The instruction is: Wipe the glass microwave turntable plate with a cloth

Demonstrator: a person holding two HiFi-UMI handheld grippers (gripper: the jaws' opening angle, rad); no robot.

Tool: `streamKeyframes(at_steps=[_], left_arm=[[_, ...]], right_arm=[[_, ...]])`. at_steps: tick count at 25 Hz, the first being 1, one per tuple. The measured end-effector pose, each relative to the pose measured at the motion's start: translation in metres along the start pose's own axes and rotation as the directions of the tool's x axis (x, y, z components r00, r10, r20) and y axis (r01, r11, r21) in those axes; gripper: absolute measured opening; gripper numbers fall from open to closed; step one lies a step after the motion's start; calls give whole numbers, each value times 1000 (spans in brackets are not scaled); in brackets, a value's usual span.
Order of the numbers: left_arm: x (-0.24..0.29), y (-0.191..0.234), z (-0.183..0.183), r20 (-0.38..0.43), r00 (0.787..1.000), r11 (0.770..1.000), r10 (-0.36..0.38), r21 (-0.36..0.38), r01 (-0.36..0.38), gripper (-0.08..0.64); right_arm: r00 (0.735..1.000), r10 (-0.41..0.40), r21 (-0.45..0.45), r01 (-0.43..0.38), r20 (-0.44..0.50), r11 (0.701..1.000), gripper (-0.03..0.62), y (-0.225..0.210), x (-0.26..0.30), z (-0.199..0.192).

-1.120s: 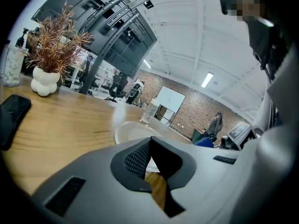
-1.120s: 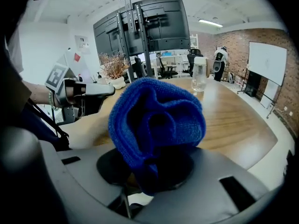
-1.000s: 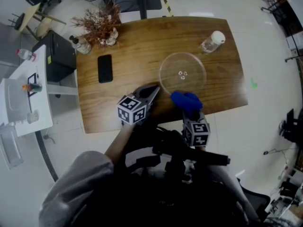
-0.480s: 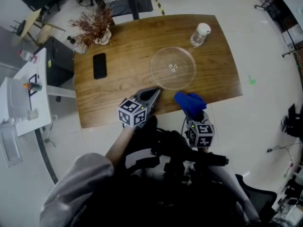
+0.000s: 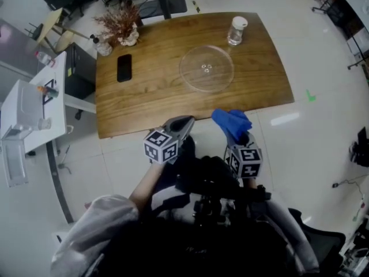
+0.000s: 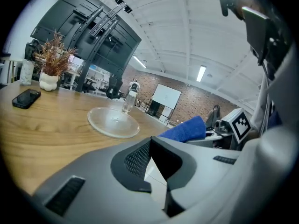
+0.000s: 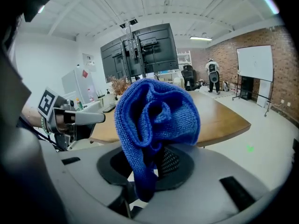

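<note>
So this is the pre-wipe stage, nothing is touching the glass turntable plate (image 5: 206, 68) at this point. The plate lies flat on the wooden desk (image 5: 150, 97), roughly mid-desk and toward the far right, with a small clear bottle (image 5: 236, 30) just beyond it. A phone (image 5: 124, 68) and a pot of dried plant (image 5: 121, 22) are off to the left, well clear of it. The right hand-held gripper (image 5: 237, 137) is clamped on the blue cloth (image 5: 230, 122). The right gripper view shows a fat bunch of cloth puffing out above the jaws and a tail hanging down between them, so the grip looks solid. The left hand-held gripper (image 5: 184, 122) has its jaws brought together with nothing in them; its own view just looks past the tips at the desk and plate. Both grippers hang short of the near desk edge, over the floor (image 5: 300, 131), so the plate is well apart from either one. My read: the cloth pickup is done and the step in hand is getting the cloth over to the plate. The next move calls for reaching the right one forward over the desk and pressing the bunched part of the cloth flat onto the glass before any rubbing. The plate looks slick and free to slide on the wood, so I'd guess the left one needs to come up and steady the rim, which means opening those jaws or at least bracing against the edge.
</note>
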State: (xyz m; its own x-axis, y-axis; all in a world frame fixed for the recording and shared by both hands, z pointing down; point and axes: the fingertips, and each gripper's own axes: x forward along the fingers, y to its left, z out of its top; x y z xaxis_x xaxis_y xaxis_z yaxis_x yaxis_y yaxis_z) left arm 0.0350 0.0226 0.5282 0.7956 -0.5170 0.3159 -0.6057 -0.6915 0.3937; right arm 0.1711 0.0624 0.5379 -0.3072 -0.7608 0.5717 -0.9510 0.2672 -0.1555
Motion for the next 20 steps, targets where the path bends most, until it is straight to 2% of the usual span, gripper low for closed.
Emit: streamKeyframes(at_steps=[7, 14, 20], left_arm=[[-31, -16, -18, 1, 999, 999, 49, 9, -49, 0], [-40, -24, -21, -4, 999, 998, 47, 46, -47, 0], [-47, -22, -24, 11, 998, 997, 68, 32, -69, 0]], right_arm=[[998, 43, 9, -43, 36, 999, 94, 13, -19, -8], [993, 70, 16, -72, 90, 997, 94, 22, -24, 1], [993, 84, 6, -84, 88, 996, 94, 27, -27, -1]])
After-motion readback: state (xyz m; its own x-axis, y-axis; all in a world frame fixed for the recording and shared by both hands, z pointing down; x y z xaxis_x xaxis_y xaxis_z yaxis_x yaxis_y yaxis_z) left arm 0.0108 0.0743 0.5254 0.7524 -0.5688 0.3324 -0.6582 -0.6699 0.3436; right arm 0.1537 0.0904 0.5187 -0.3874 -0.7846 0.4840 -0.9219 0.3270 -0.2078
